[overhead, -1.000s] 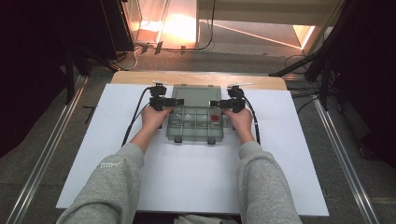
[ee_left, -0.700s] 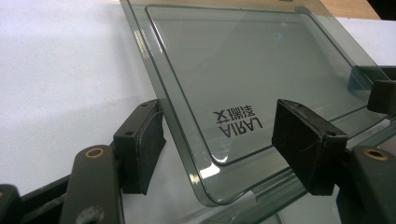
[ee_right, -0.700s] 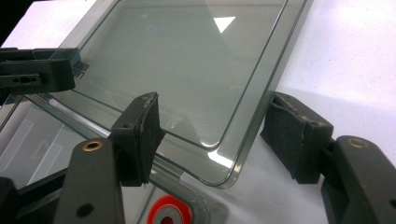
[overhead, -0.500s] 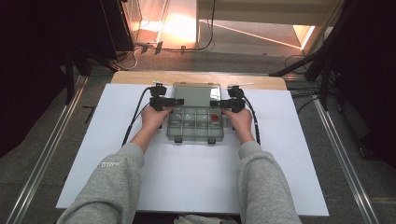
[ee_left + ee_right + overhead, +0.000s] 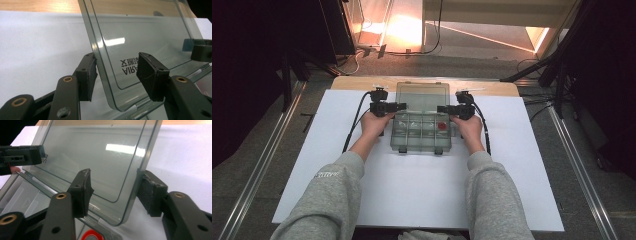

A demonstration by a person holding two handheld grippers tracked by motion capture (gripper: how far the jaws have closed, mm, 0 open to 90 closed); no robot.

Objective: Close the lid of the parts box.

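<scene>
A clear plastic compartment box point(image 5: 421, 142) lies at the middle of the white table top, its lid point(image 5: 422, 95) raised and tilted back. A red round item point(image 5: 442, 126) sits in a right-hand compartment and shows as a red ring point(image 5: 91, 235) at the bottom of the right gripper view. My left gripper point(image 5: 398, 107) straddles the lid's left edge point(image 5: 100, 62). Its jaws have just been closing and one pad point(image 5: 150, 75) still stands off the lid. My right gripper point(image 5: 443, 109) straddles the lid's right edge point(image 5: 141, 170). It has been closing too, and a gap remains at its inner pad point(image 5: 82, 190).
The white table top point(image 5: 522, 165) has free room in front of the box and to both sides. A wooden strip point(image 5: 357, 82) runs along its far edge. Black cables point(image 5: 354, 125) trail from both grippers. Metal rails point(image 5: 582, 175) flank the table.
</scene>
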